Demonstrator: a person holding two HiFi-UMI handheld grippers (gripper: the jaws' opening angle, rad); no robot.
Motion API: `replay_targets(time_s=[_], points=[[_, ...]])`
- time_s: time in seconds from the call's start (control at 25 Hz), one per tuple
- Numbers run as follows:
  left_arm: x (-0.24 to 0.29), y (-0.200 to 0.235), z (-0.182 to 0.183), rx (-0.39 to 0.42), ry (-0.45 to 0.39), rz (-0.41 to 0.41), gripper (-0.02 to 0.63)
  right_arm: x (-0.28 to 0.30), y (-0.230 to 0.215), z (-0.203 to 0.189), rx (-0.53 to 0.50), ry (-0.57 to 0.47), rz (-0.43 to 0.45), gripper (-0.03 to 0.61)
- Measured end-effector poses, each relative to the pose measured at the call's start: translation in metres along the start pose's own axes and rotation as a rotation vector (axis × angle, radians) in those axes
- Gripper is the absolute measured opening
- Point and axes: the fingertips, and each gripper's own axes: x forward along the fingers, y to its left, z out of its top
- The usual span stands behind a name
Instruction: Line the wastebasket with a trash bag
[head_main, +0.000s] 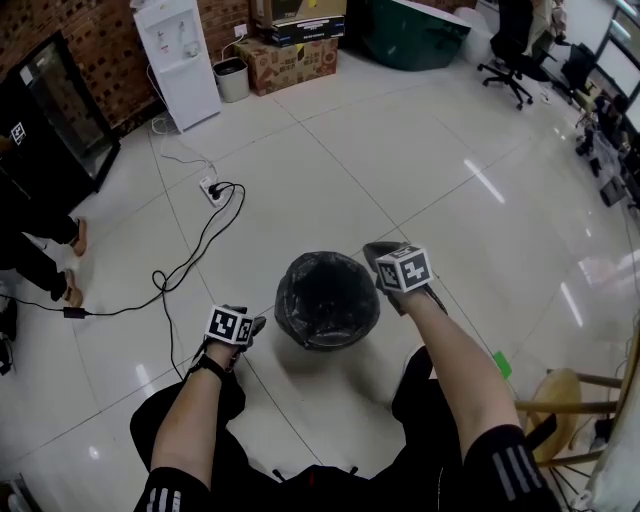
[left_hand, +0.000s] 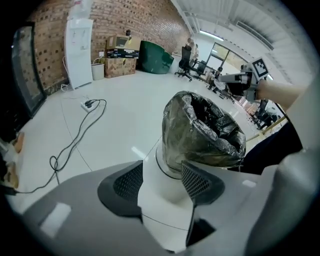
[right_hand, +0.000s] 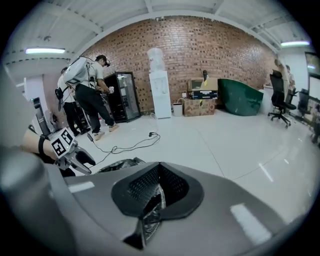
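Our left gripper (head_main: 245, 326) stands with its jaws apart and empty, just beside the wastebasket (head_main: 327, 300). Our right gripper (head_main: 378, 252) is pinched together on a fold of the trash bag (right_hand: 151, 215) at the wastebasket's right rim. The round white wastebasket wears crinkled, glossy black film over its lip. A black cable (head_main: 195, 255) loops across the shiny tiles on our left, and a wooden stool (head_main: 560, 395) stands on our right. Open floor lies beyond.

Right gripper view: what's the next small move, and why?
Probably draw the right gripper outward and down, to seat the trash bag edge it pinches over the wastebasket rim. The bag already drapes over the rim facing the open, empty left gripper.
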Motion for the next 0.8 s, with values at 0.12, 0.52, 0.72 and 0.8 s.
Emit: replay_targets(time_s=[0.12, 0.52, 0.72, 0.8], points=[[-0.024, -0.008, 0.02, 0.022, -0.059, 0.006, 0.235, -0.027, 0.03, 0.02, -0.024, -0.048, 0.043, 0.006], [-0.097, -0.101, 0.104, 0.242, -0.203, -0.109, 0.229, -0.096, 0.117, 0.043, -0.127, -0.112, 0.111, 0.006], [-0.149, -0.14, 0.124, 0.288, -0.293, -0.174, 0.229, -0.133, 0.144, 0.05, -0.113, -0.196, 0.119, 0.006], [-0.162, -0.148, 0.123, 0.294, -0.331, -0.184, 0.229, -0.145, 0.151, 0.045, -0.076, -0.228, 0.129, 0.006]])
